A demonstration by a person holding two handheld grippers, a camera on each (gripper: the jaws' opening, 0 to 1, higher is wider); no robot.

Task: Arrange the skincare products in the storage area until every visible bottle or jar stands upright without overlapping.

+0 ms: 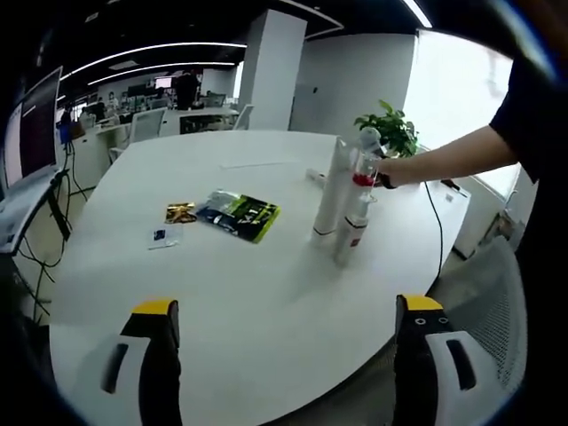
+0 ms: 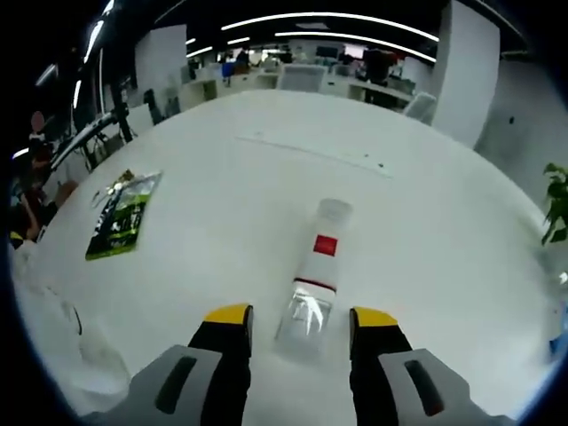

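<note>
Yellow-tipped jaws of the left hand-held gripper (image 1: 288, 324) stand wide apart over the near rim of the tabletop (image 1: 266, 293), nothing between them. Tabletop is white, smooth, matte, with a rounded edge curving away on the near and right sides; a grey mesh chair back (image 1: 493, 311) sits just off the right edge. Broad bare surface lies between the jaws and the products.

Right of centre in the left gripper view, a tall white tube (image 1: 330, 197) stands upright. Just beside it on the near side stands a shorter white bottle with red label (image 1: 352, 232); whether they touch cannot be told. A clear-capped item with a red band (image 1: 364, 160) is up at the tube's top, where a person's arm (image 1: 444, 160) reaches in from the right; the grip itself is too small to make out.

Left of these, flat on the tabletop: a glossy green-and-black sachet (image 1: 240, 216), a small gold packet (image 1: 180, 212), a small clear packet (image 1: 163, 236), well apart from the bottles. A potted plant (image 1: 390, 131) sits at the far right edge.

In the right gripper view, the right hand-held gripper (image 2: 300, 330) is parted around the clear cap end of a white bottle (image 2: 318, 266) with a red square label; jaws not closed on it.
</note>
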